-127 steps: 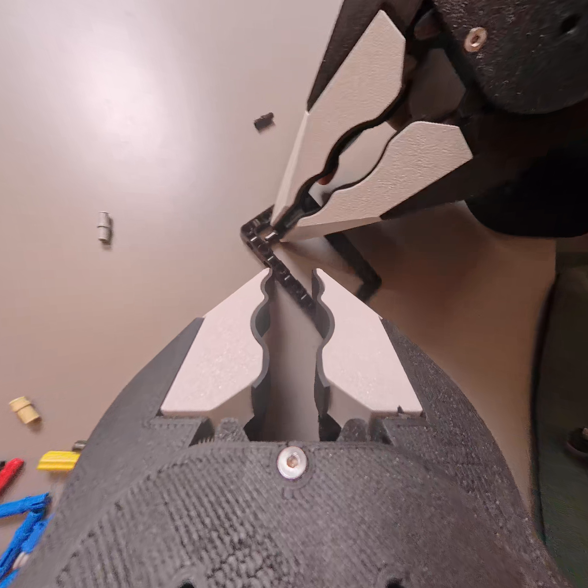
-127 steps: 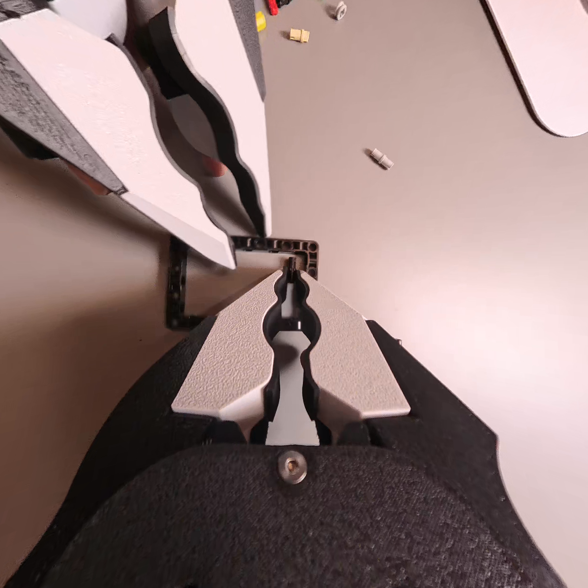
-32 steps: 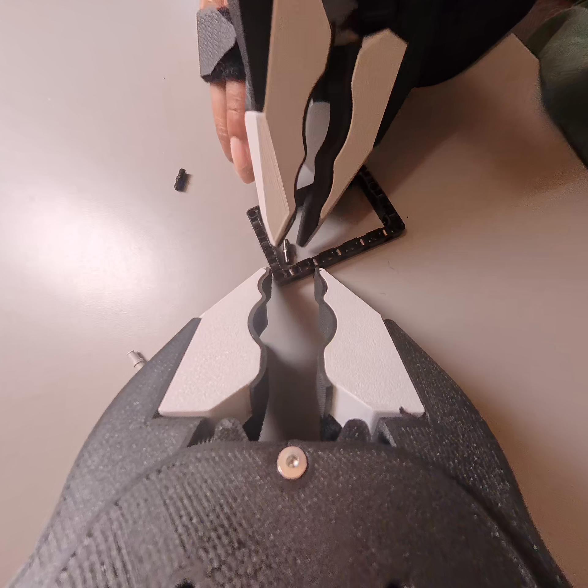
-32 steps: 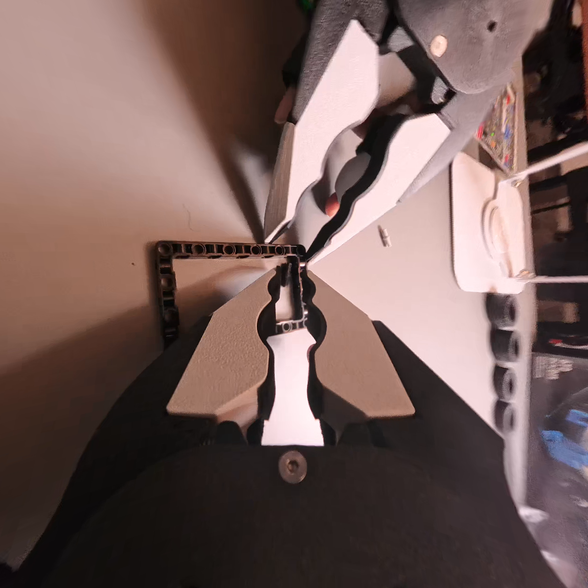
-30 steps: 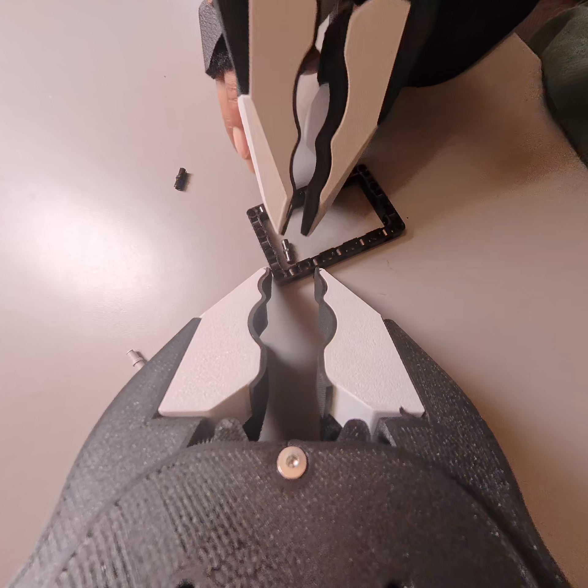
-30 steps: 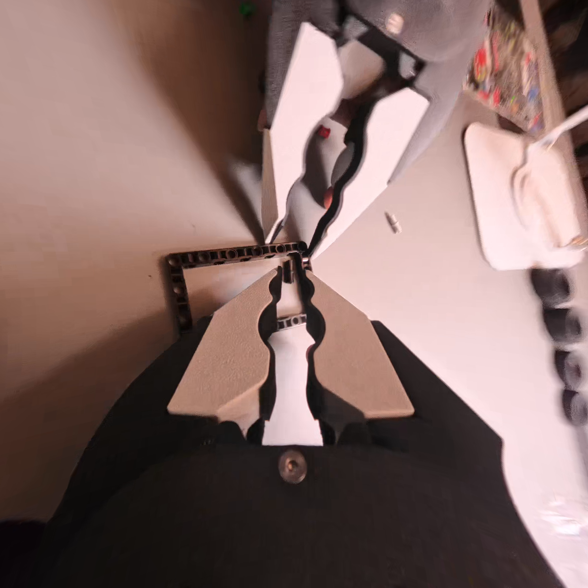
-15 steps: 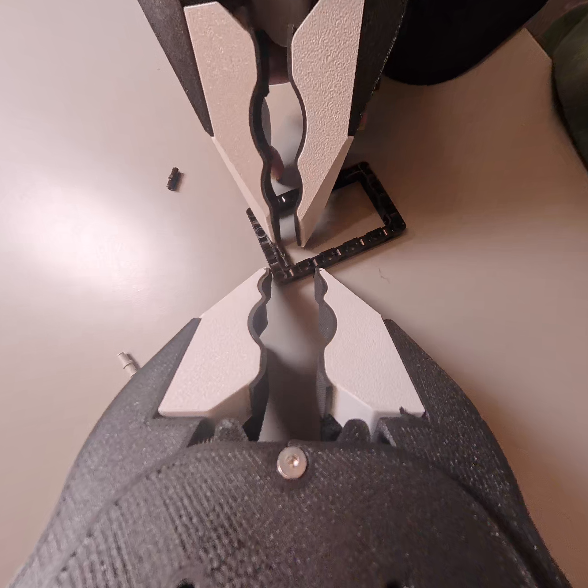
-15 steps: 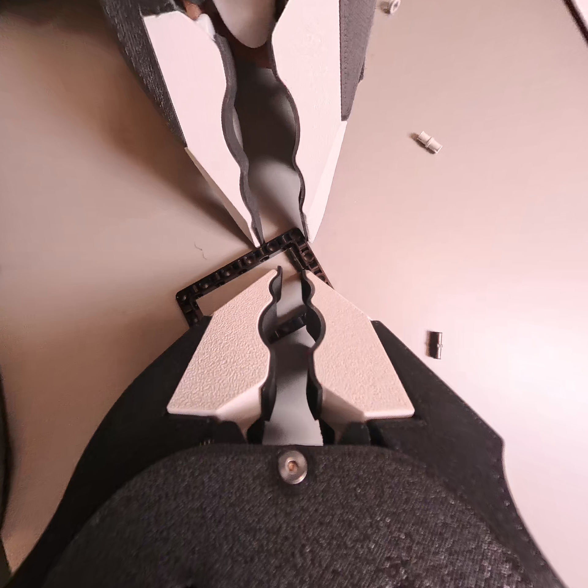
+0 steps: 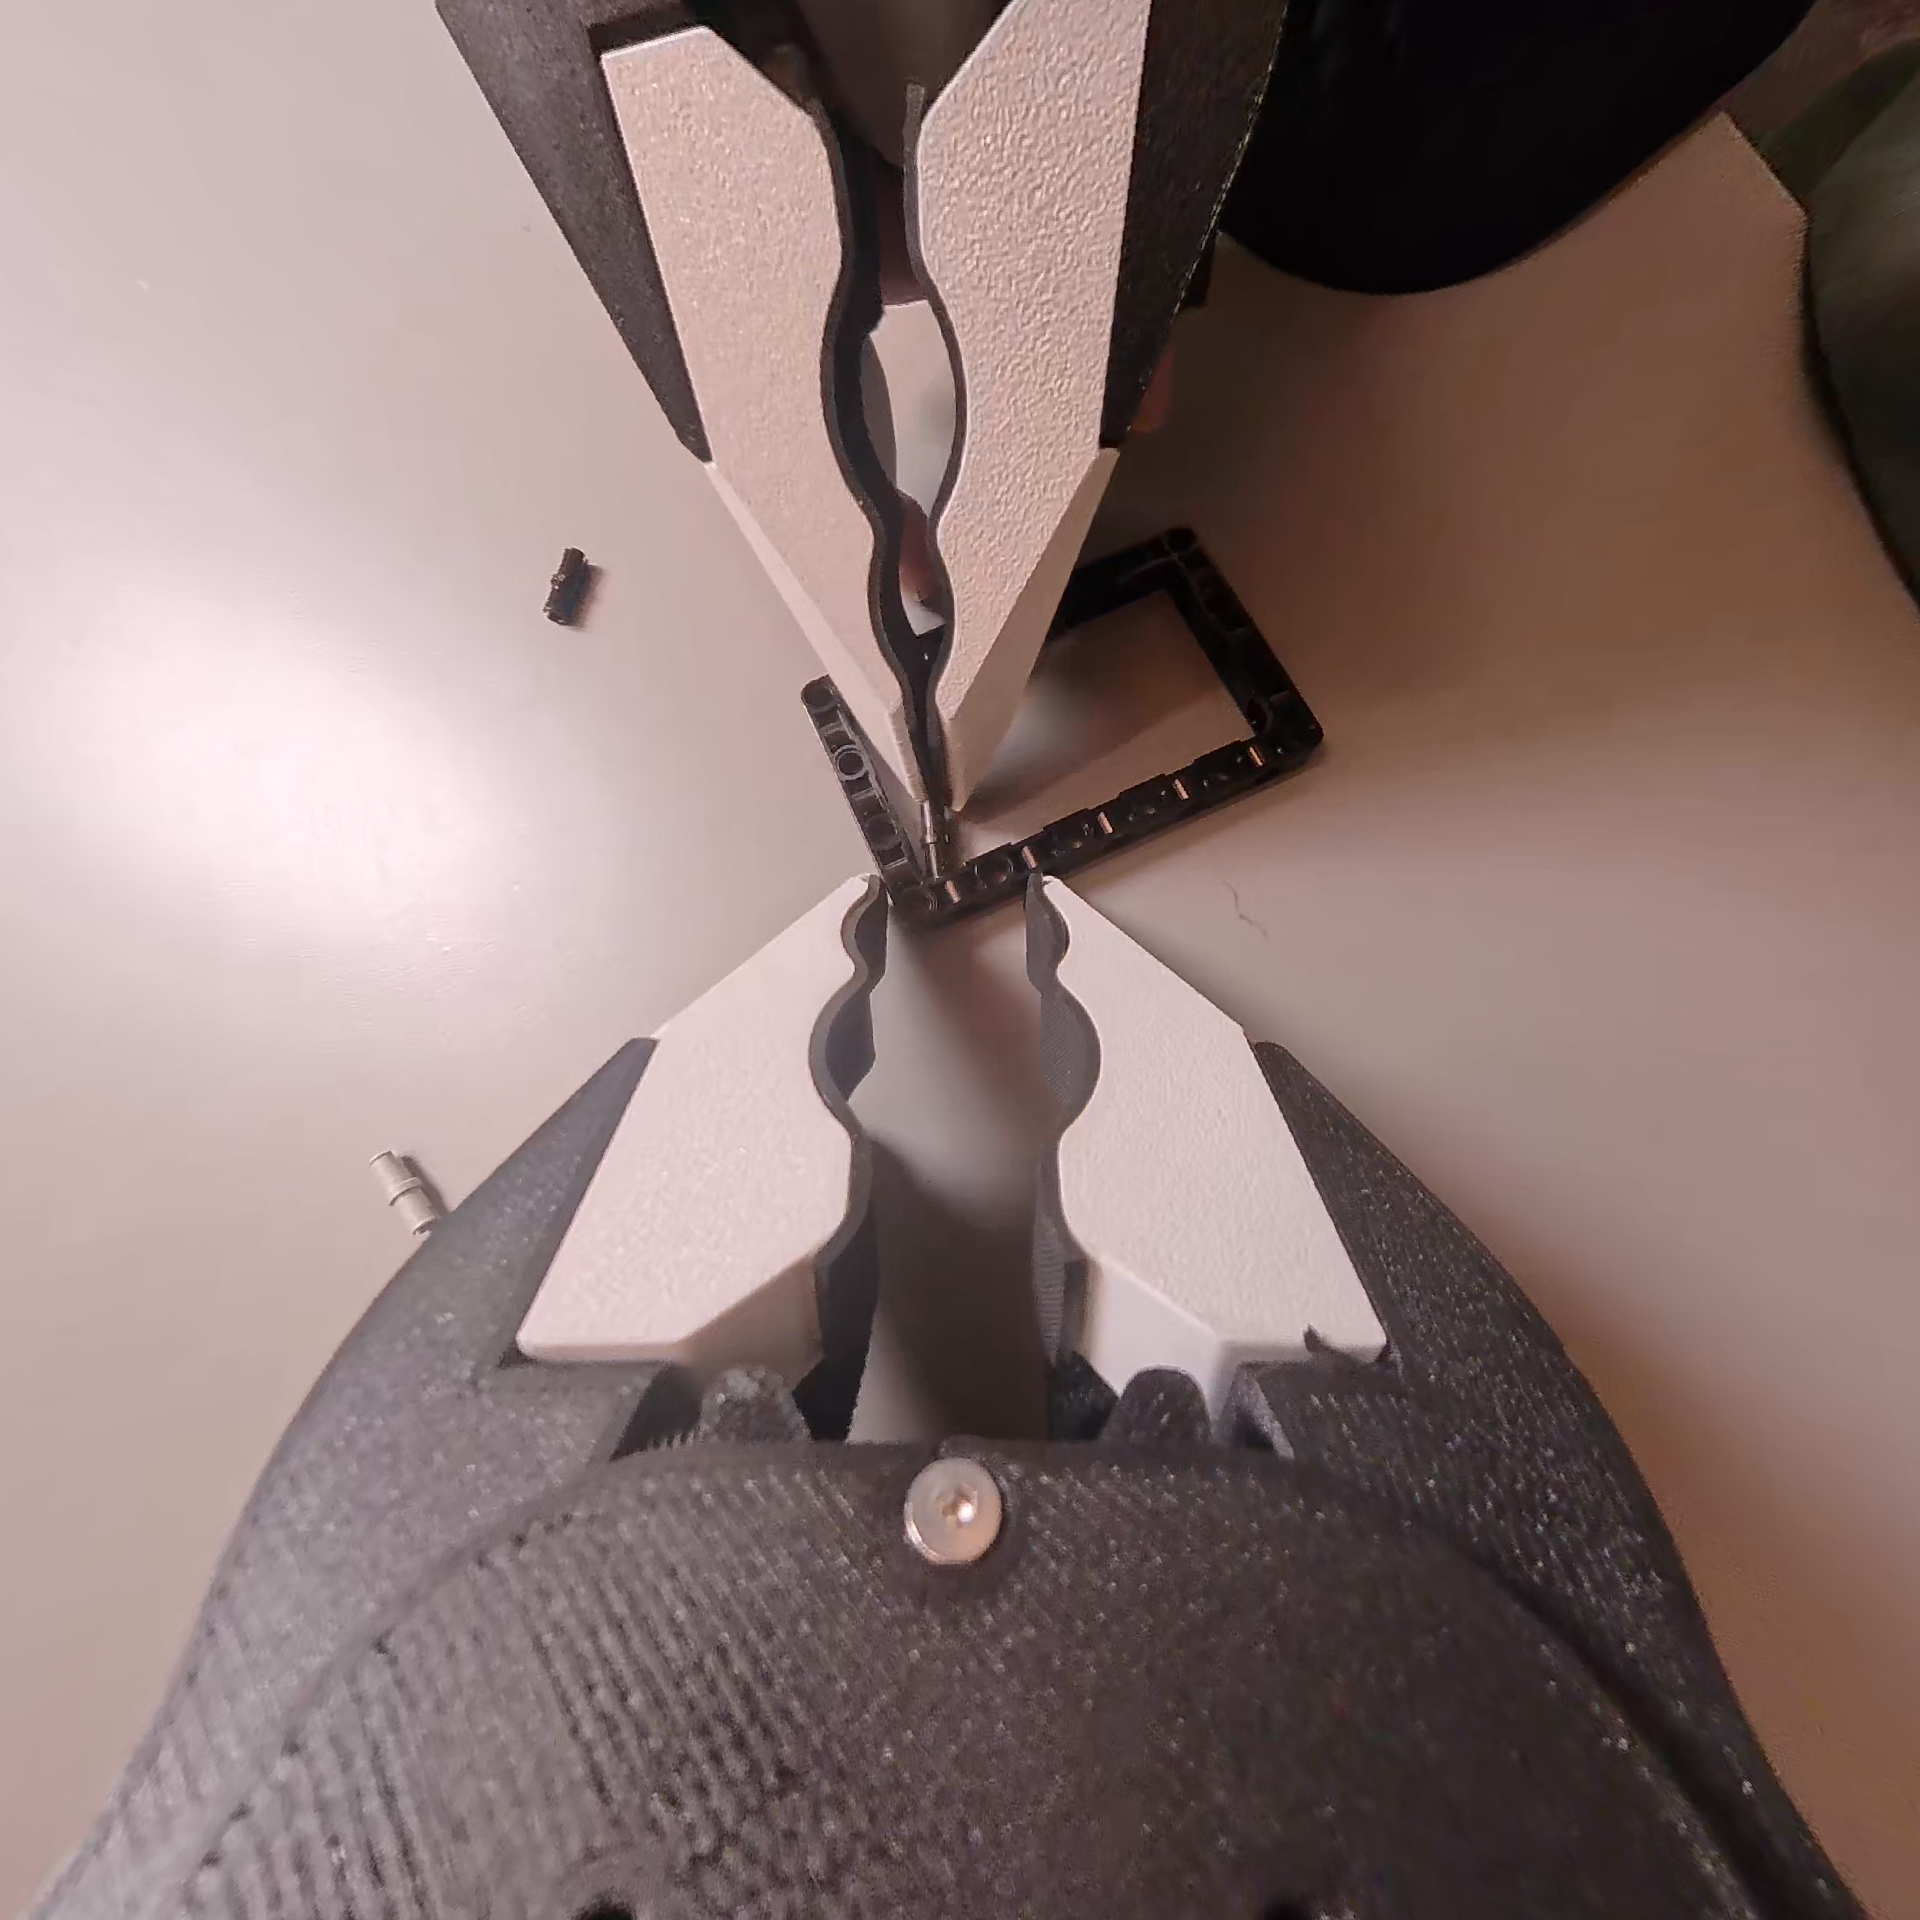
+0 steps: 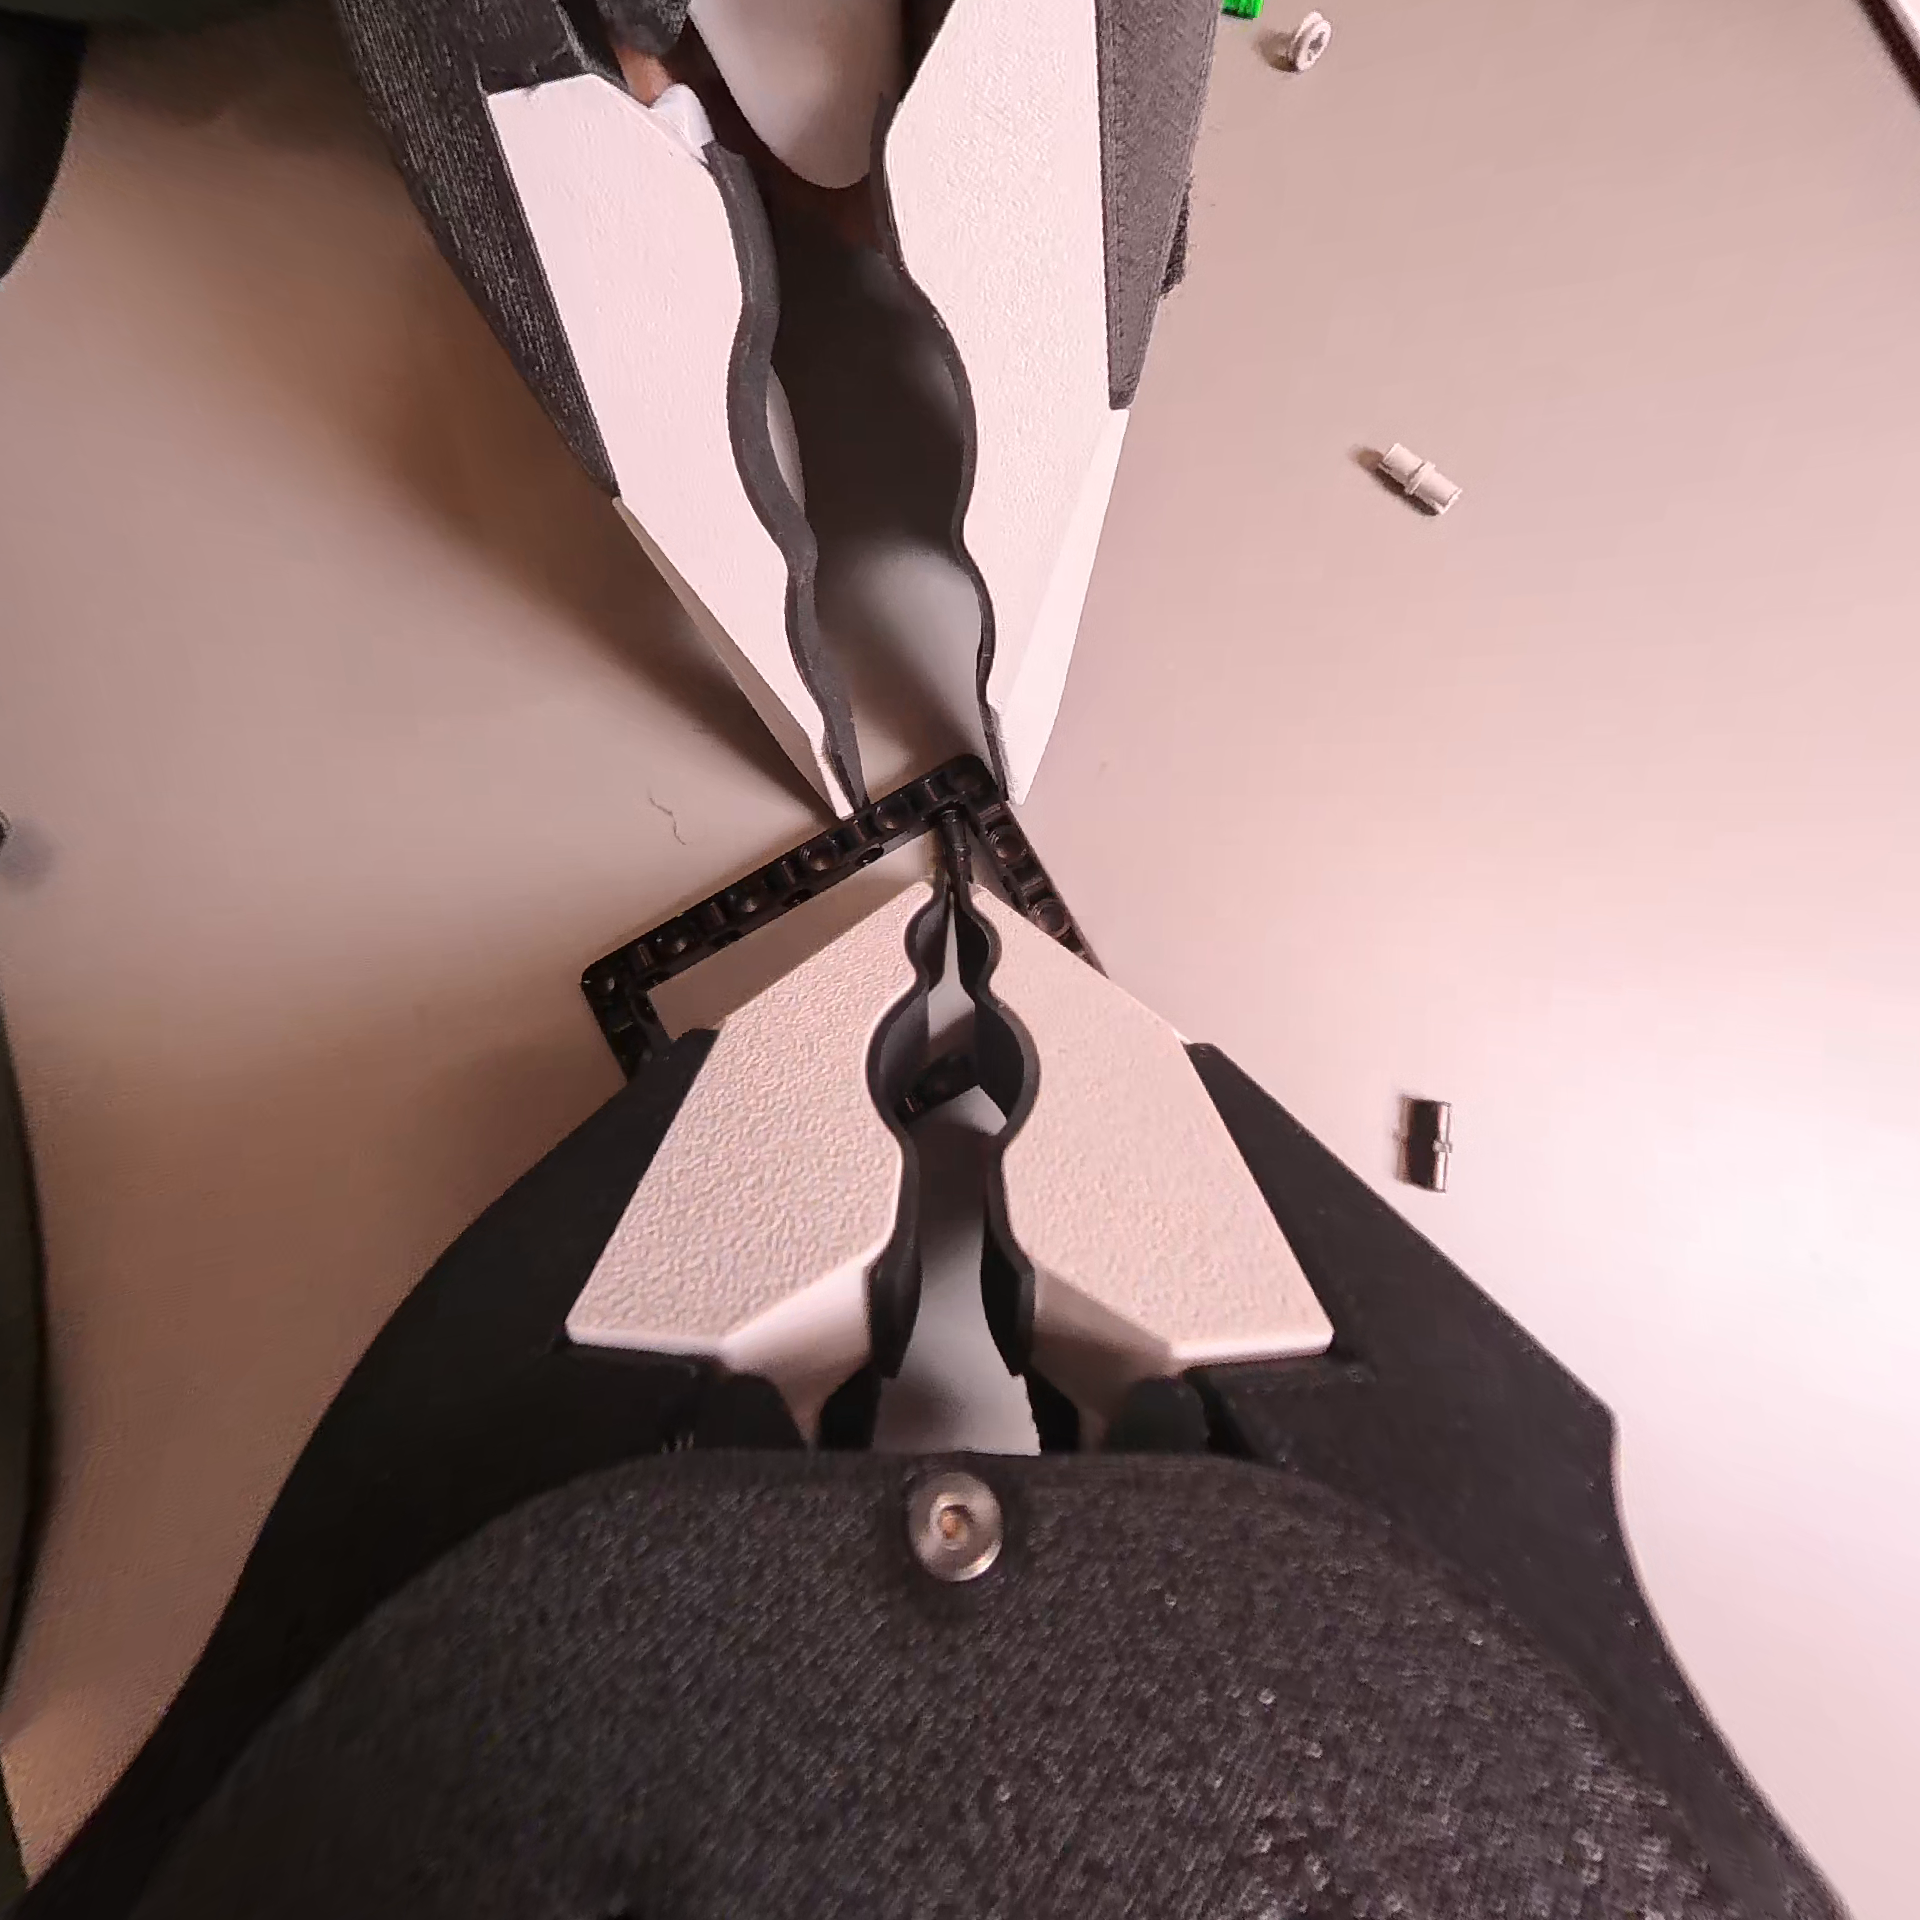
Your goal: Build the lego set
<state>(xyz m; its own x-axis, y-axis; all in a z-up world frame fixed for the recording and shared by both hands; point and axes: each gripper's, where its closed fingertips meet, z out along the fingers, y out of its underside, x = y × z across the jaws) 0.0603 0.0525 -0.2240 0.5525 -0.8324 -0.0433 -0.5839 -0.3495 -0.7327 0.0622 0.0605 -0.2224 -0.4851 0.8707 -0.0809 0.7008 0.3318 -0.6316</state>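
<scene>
Lego work at this moment centres on one small dark pin (image 10: 954,840), pinched at the tip of the right gripper (image 10: 956,902), whose fingers are nearly closed on it. The pin's free end sits right at the corner of the black rectangular frame (image 9: 1101,826), which lies flat on the beige table (image 9: 312,520). Whether the pin has entered a hole or only touches the beam, I cannot tell.

The left gripper (image 9: 956,894) faces the same corner from the opposite side, its fingers a moderate gap apart and holding nothing, with the corner just at their tips and one fingertip (image 10: 847,774) touching the frame's outer edge.

To do this step well, I judge the pin should be kept in line with the hole's axis and pushed straight, not levered, since a tilted pin will likely jam or skate off the beam. The left gripper looks well placed to brace the corner so the light frame does not slide away; closing on the beam may steady it further. Pressure should be firm but short.

Counted across both views:
- one frame
- one pin in the grip
- one loose black pin (image 10: 1428,1140) on the table
- one loose grey pin (image 10: 1421,478)
- one round pale piece (image 10: 1301,40) at the far edge
- a scrap of green (image 10: 1238,8) beside it, too cropped to name.
</scene>
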